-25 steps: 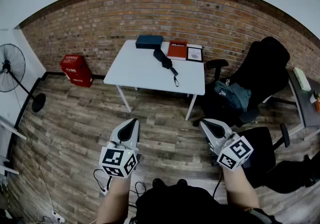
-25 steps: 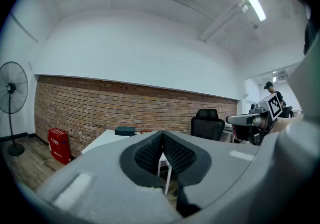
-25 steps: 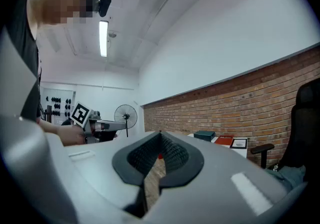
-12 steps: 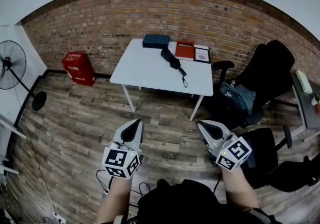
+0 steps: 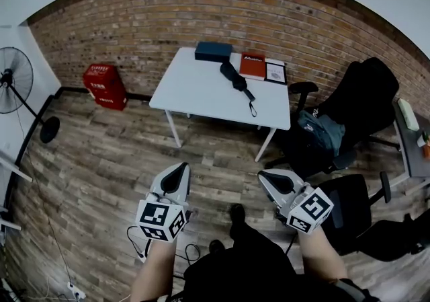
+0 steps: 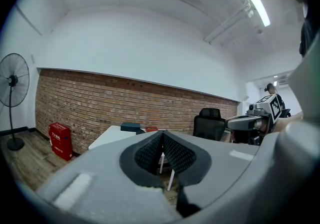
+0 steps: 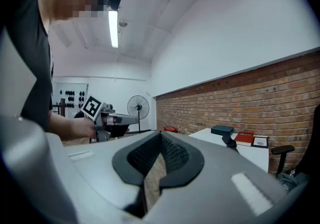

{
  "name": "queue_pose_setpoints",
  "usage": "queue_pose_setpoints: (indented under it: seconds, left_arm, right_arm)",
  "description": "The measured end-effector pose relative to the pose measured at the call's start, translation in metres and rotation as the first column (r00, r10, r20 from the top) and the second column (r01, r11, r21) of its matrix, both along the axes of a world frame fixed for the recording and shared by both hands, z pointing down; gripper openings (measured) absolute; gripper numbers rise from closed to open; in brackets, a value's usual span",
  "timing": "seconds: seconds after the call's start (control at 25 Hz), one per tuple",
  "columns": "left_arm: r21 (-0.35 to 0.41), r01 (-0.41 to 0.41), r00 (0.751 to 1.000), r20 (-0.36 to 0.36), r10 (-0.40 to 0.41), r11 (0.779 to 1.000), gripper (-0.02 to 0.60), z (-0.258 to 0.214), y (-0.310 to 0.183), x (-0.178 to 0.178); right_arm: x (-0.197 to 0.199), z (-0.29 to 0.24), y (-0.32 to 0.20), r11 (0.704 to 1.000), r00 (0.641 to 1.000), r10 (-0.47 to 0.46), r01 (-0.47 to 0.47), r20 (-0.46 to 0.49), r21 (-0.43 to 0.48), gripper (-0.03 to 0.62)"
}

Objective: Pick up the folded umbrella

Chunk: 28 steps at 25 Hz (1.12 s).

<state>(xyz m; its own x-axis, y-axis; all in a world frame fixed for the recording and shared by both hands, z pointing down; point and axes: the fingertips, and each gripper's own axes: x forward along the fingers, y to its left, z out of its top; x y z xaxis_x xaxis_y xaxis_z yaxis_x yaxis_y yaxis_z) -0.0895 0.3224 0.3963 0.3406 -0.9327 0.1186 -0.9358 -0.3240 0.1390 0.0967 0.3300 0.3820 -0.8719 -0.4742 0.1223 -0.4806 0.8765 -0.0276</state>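
The folded black umbrella (image 5: 238,81) lies on the white table (image 5: 195,92) near its back right, strap end pointing toward the front edge; the right gripper view shows this umbrella (image 7: 230,141) small and far off. My left gripper (image 5: 175,174) and right gripper (image 5: 273,180) hover low over the wooden floor, well short of the table. Both are shut with nothing between the jaws. In the left gripper view the left gripper (image 6: 162,135) has its pads pressed together, and the table (image 6: 107,136) shows beyond it.
A dark blue box (image 5: 213,51), a red book (image 5: 252,66) and a small framed card (image 5: 275,73) lie on the table's back edge. Black office chair (image 5: 349,116) with a teal bag (image 5: 322,130) stands right of the table. Red box (image 5: 105,85) and fan (image 5: 13,82) at left.
Both grippers and the head have moved forward toward the table, which now sits a little closer and further right in view. The jaws stayed shut.
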Motion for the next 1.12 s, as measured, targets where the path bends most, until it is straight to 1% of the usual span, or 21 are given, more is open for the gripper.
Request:
queue_pose_setpoints:
  seconds: [0.16, 0.36, 0.56, 0.76, 0.96, 1.12]
  left_arm:
    - [-0.012, 0.023, 1.000, 0.005, -0.023, 1.000, 0.003, 0.004, -0.014, -0.012]
    - [-0.033, 0.034, 0.999, 0.010, -0.033, 0.999, 0.003, 0.010, -0.044, -0.021]
    - [-0.065, 0.008, 1.000, 0.022, -0.006, 0.998, 0.005, 0.017, -0.099, -0.014]
    - [-0.099, -0.009, 0.999, 0.039, 0.013, 0.995, 0.005, 0.025, -0.165, -0.003]
    - [-0.131, -0.020, 0.999, 0.043, 0.026, 0.991, 0.005, 0.035, -0.227, 0.013]
    - [-0.165, -0.020, 0.999, 0.044, 0.027, 0.986, 0.005, 0.044, -0.265, 0.023]
  right_arm:
    - [-0.011, 0.001, -0.024, 1.000, 1.000, -0.016, 0.016, 0.027, -0.020, 0.000]
    - [-0.015, 0.001, -0.067, 0.999, 0.997, 0.009, -0.006, 0.072, -0.036, 0.000]
    - [-0.008, 0.015, -0.116, 0.996, 0.995, 0.010, 0.000, 0.102, -0.090, 0.000]
    - [-0.001, 0.035, -0.178, 0.990, 0.995, 0.004, 0.010, 0.098, -0.144, 0.000]
    - [0.003, 0.047, -0.235, 0.984, 0.995, -0.021, 0.038, 0.097, -0.175, 0.000]
    - [0.011, 0.055, -0.273, 0.976, 0.991, -0.039, 0.065, 0.127, -0.209, 0.000]
